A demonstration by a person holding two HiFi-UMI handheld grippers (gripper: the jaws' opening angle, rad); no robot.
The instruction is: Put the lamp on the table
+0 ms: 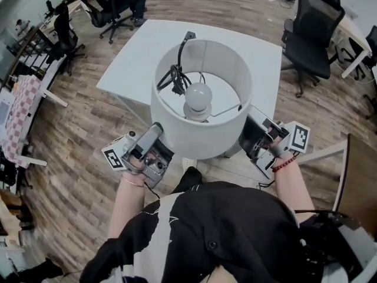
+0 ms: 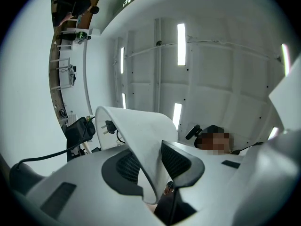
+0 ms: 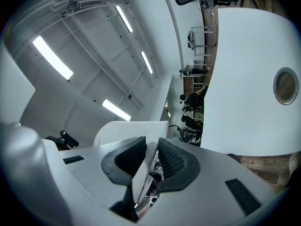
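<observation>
Wood-plank floor [image 1: 70,158], open office. Desks and a checked cloth [image 1: 23,108] are far left, left black chair [image 1: 112,7] is top left, and a white table [image 1: 141,58] stands straight ahead. Left gripper [image 2: 151,167] sits at the shade's lower left with its jaws clamped on the shade wall, one ribbed pad inside and one outside. Lamp [image 1: 203,128] is up off any surface, carried between the two grippers in front of the person's chest; in the head view it overlaps the table's near edge. It has a white drum shade with an open top and a plain smooth wall. A round white bulb [image 1: 198,96] stands upright in the middle, and a thin wire frame [image 1: 227,111] runs from the socket out to the rim. Black cord [image 1: 175,78] is bundled inside beside the bulb, its plug [image 1: 189,36] poking over the far rim. The base is hidden under the shade. Right gripper [image 3: 151,158] is at the shade's lower right, its jaws likewise pinched on the thin shade wall. Red bead bracelet [image 1: 285,163] on that wrist. Right black chair [image 1: 312,34] top right.
</observation>
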